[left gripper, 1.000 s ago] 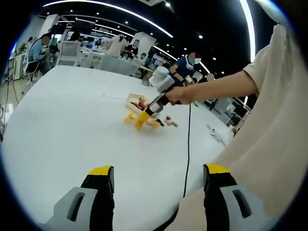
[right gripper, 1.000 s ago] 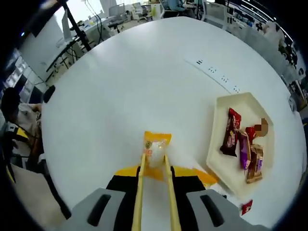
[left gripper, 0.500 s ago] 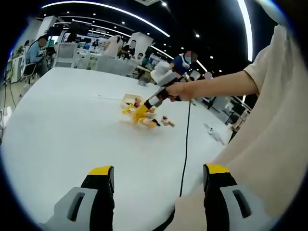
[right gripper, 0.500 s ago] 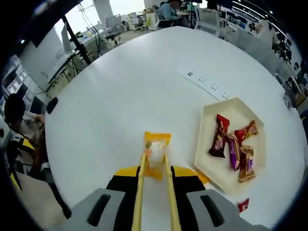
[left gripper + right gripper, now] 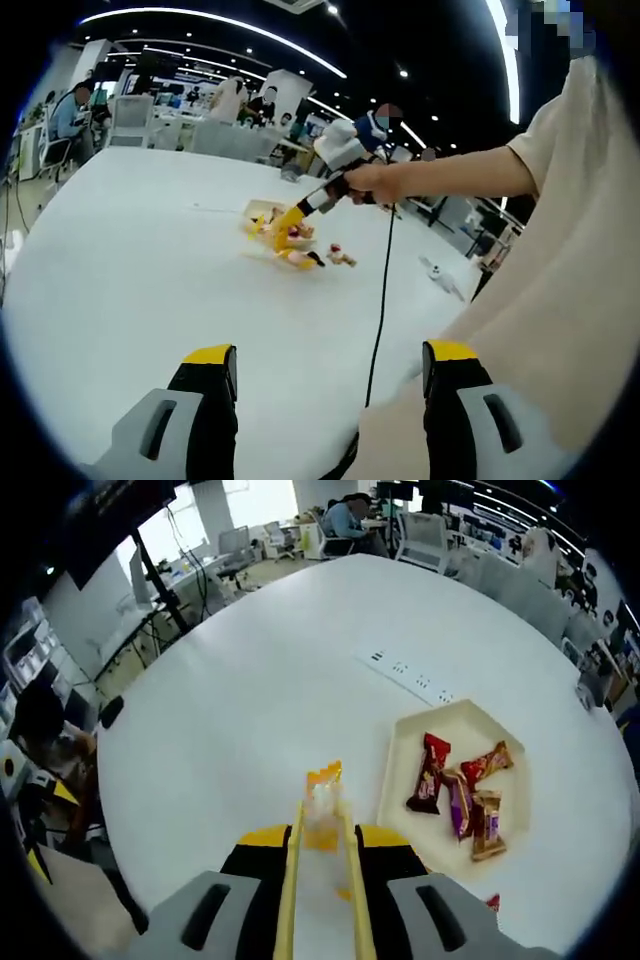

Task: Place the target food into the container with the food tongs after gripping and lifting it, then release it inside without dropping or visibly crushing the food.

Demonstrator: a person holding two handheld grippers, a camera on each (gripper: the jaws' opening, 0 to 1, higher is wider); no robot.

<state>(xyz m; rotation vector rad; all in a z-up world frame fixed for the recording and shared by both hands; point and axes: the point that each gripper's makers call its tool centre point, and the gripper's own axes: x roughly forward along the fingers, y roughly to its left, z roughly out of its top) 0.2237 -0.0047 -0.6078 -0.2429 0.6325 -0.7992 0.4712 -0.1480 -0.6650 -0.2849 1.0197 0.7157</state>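
The right hand-held gripper [image 5: 320, 880] has its black-and-yellow jaws closed on a pair of thin, pale wooden food tongs [image 5: 320, 880], and the tong tips pinch a small snack packet [image 5: 323, 802]. The packet is glossy film, orange at its crimped top and clear to whitish lower down; any print on it is too small to read. It hangs above the bare white bench [image 5: 250, 680], short of the container and to its left in the right gripper view.

The container [image 5: 400, 780] is a cream, six-sided tray with a low raised rim, resting on the bench. Four wrapped bars lie inside it: a dark red one [image 5: 427, 773], an orange-red one [image 5: 486, 764], a purple one [image 5: 459, 804] and a brown one [image 5: 487, 825]. Their lettering is blurred. A red scrap of wrapper [image 5: 492, 903] lies on the bench just outside the tray, near its lower edge. A white power strip [image 5: 412, 675] with dark sockets sits farther across the bench.

The left hand-held gripper [image 5: 325, 380] has its yellow-tipped jaws wide apart with nothing between them. In the left gripper view a hand [image 5: 372, 183] holds the right hand-held gripper out over what looks like the tray [image 5: 258, 213], small and indistinct at that distance.
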